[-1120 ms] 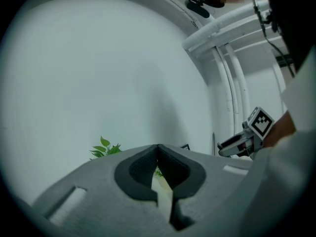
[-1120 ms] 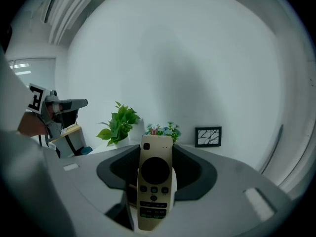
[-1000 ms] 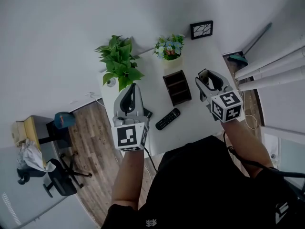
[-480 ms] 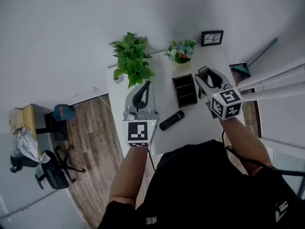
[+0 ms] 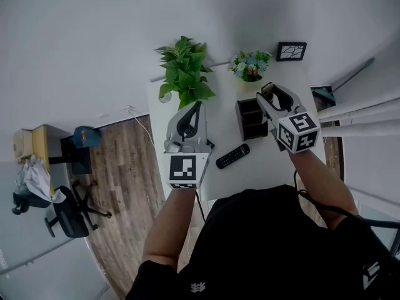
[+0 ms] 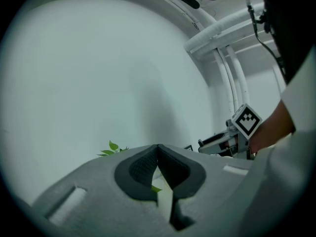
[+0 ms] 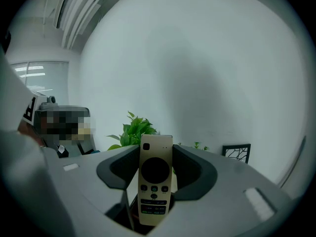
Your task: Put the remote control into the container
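your right gripper sits right of centre in the head view, its 2 jaws clamped on a cream remote control that stands upright between the dark pads, button face toward that gripper's camera, round pad above the small buttons. in the head view those jaws overlap the right edge of the dark brown container, a box with 2 open compartments on the white table; you cannot tell from here whether they touch it. your left gripper is just left of centre, over the table's left part, jaws pressed together with nothing between them; in its own view only a sliver of green leaf shows past the closed tips. a black remote control lies flat and slanted on the table below the container, near the front edge and between your 2 grippers. a leafy plant, a flower pot and a black picture frame line the top of the table. an office chair stands on the wooden floor at lower left.
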Tool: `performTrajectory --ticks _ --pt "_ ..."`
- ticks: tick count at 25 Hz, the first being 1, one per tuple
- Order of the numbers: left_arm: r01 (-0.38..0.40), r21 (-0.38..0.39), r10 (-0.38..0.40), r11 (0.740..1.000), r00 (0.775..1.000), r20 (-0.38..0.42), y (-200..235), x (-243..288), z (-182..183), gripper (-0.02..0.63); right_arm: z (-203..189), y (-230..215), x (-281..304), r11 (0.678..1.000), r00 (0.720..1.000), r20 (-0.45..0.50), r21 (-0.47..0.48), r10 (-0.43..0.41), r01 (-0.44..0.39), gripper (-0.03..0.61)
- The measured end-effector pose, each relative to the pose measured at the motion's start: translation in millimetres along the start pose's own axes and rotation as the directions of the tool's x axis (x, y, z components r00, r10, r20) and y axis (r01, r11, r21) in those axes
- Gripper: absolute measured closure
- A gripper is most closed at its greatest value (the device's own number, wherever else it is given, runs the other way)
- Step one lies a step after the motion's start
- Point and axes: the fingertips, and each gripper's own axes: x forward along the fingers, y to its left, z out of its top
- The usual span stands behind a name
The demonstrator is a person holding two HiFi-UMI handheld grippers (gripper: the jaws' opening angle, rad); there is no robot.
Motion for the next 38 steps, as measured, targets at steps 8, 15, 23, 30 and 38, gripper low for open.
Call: performTrajectory --ticks 8,15,23,30,38 --pt "-0.008 -0.018 0.008 1.0 1.0 -0.012 9.5 4.9 -10.9 0.613 0.6 -2.1 24.3 1.0 1.0 0.008 0.006 0.003 -0.003 0.367" --pt "-0.02 -0.037 0.019 0.999 1.0 -0.025 20.7 10.1 -19.0 0.612 -3.7 -7.3 42.1 1.0 1.0 0.002 0.023 -0.012 0.012 0.367" --pt "-0.031 -0.061 0.029 0.998 0.999 -0.027 27.5 13.9 -32.0 0.612 -12.8 -15.7 55.3 0.999 0.999 0.007 0.016 -0.047 0.047 0.365" --pt "-0.039 -0.076 0.037 0.996 0.999 -0.023 29.9 12.3 -38.3 0.612 -15.6 -19.6 60.2 0.997 0.997 0.03 0.018 -0.077 0.076 0.365" --pt "-0.053 -0.085 0.05 0.995 0.998 -0.041 33.3 7.8 -47.0 0.612 -30.6 -15.7 63.6 0.997 0.997 0.003 0.017 -0.078 0.078 0.365"
